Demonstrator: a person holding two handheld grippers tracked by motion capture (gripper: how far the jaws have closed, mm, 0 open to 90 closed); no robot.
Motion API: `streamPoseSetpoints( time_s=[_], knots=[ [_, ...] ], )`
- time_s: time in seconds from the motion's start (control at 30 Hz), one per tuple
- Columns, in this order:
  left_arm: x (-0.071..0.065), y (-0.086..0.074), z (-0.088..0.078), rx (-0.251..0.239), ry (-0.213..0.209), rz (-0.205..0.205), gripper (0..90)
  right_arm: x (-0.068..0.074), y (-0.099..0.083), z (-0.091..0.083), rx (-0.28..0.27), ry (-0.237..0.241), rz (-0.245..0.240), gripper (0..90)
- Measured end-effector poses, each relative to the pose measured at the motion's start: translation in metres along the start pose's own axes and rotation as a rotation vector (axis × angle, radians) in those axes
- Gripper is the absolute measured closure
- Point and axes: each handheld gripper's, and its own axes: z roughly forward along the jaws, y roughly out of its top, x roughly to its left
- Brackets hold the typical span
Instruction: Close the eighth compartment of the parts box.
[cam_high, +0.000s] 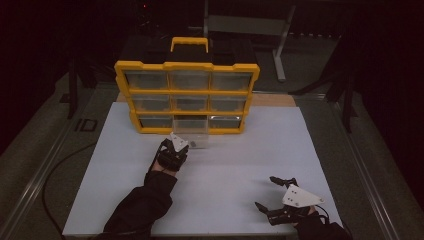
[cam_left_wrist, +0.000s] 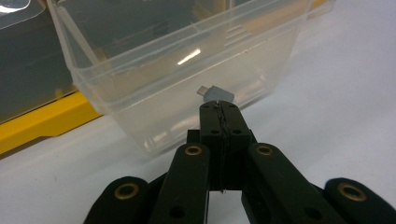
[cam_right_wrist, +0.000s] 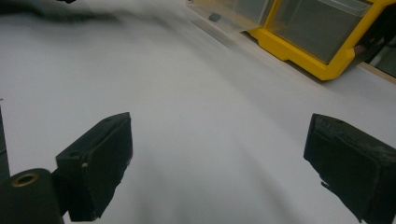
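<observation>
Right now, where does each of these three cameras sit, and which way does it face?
High view: above the table, facing forward and down at the yellow drawer cabinet; both forearms show.
Left gripper view: on the left gripper, fingers shut, facing the clear drawer holding a small grey part.
Right gripper view: on the right gripper, fingers open, facing across the table.
All share the cabinet.

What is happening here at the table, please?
A person works at a white table with a gripper in each hand. A clear drawer has been pulled out of the bottom row of the yellow organizer. The left gripper, jaws shut, points at the drawer's front wall, with a small grey part just beyond its tips. The right gripper waits open over bare table.
</observation>
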Motion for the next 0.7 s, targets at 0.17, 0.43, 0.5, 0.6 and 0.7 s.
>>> streamPoseSetpoints(
  time_s=[0.17,0.43,0.5,0.6,0.7],
  knots=[
    [0.001,0.000,0.002,-0.007,0.001,-0.005,89.0,0.000,0.000,0.000,0.000,0.000,-0.003,8.1],
    [0.000,0.001,0.007,0.008,-0.001,0.015,89.0,0.000,0.000,0.000,0.000,0.000,-0.003,8.1],
    [0.000,0.001,0.008,0.010,-0.001,0.016,89.0,0.000,0.000,0.000,0.001,0.000,-0.002,8.1],
    [0.000,0.002,0.009,0.019,-0.001,0.018,89.0,0.000,0.000,0.000,0.001,0.000,0.000,8.1],
    [0.000,0.001,0.011,0.024,0.001,0.015,89.0,0.000,0.000,0.000,0.000,0.001,-0.001,8.1]
  ],
)
